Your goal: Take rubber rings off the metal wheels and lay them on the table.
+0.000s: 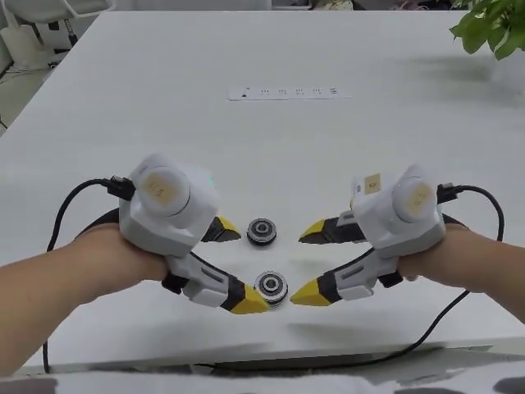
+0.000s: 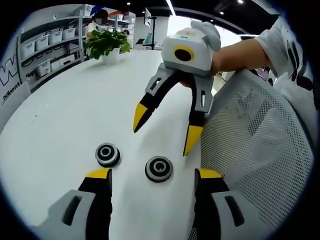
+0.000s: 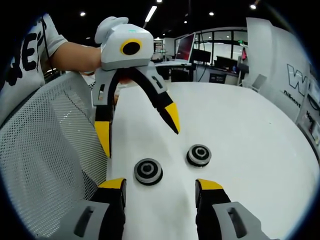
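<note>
Head view: two metal wheels, the far wheel [image 1: 262, 231] and the near wheel [image 1: 271, 286], lie flat on the white table [image 1: 287, 148], apart from each other. Each has its dark rubber ring still on. The left gripper [image 1: 240, 267] and right gripper [image 1: 302, 265] face each other across them, jaws spread, holding nothing.

Left gripper view: the near wheel [image 2: 159, 169] sits between the gripper's own open jaws, untouched; the far wheel [image 2: 107, 154] is just outside one jaw tip.

Right gripper view: both wheels lie ahead of the spread jaws; a mesh chair [image 3: 45, 165] is beside the table edge.

Risk, judged: the wheels are unclamped, so a prying tip could slide one along the table. The near wheel is close to the edge and might fall. A stretched ring may snap away.
</note>
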Demonstrator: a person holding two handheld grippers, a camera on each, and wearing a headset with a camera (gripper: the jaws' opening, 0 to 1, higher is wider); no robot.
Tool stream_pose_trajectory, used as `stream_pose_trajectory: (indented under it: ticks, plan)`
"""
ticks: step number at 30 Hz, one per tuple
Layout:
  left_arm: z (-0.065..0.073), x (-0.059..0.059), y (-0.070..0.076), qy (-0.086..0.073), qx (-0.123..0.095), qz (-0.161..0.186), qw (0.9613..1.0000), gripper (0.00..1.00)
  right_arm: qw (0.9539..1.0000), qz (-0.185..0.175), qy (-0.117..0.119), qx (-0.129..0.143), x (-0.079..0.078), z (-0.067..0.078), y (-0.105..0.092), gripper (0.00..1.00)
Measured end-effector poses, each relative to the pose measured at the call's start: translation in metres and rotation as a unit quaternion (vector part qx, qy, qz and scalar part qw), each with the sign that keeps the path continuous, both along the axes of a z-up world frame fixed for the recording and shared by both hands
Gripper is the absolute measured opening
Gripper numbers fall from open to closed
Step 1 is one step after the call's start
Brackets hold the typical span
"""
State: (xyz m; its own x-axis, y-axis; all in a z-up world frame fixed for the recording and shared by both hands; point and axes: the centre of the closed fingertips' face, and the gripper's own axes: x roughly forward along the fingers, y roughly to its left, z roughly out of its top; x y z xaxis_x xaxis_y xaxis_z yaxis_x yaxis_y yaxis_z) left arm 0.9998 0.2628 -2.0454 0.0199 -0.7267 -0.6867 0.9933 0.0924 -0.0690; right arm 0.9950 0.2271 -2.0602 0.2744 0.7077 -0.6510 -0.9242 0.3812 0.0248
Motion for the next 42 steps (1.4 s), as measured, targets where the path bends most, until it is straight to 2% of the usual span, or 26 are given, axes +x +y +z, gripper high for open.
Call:
stream_pose_trajectory:
  ticks: [10, 21, 26, 32, 42]
  plan:
    - [0.0, -0.003, -0.007, 0.009, -0.011, -0.007, 0.9999, 0.54, 0.9999, 0.007, 0.009, 0.002, -0.004, -0.004, 0.002, 0.47]
    - [-0.008, -0.01, -0.012, 0.011, -0.004, -0.025, 0.9996, 0.41, 0.9998, 0.009, 0.018, 0.001, -0.007, -0.009, 0.002, 0.45]
    - [-0.01, -0.01, -0.013, 0.004, -0.002, -0.03, 0.9995, 0.34, 0.9996, 0.013, 0.023, 0.0, -0.01, -0.011, 0.003, 0.43]
    - [-0.014, -0.016, -0.017, 0.007, 0.0, -0.041, 0.9991, 0.29, 0.9996, 0.011, 0.025, 0.001, -0.01, -0.011, 0.003, 0.42]
    - [-0.02, -0.018, -0.016, -0.002, 0.008, -0.051, 0.9987, 0.17, 0.9996, 0.011, 0.026, 0.0, -0.01, -0.013, 0.001, 0.41]
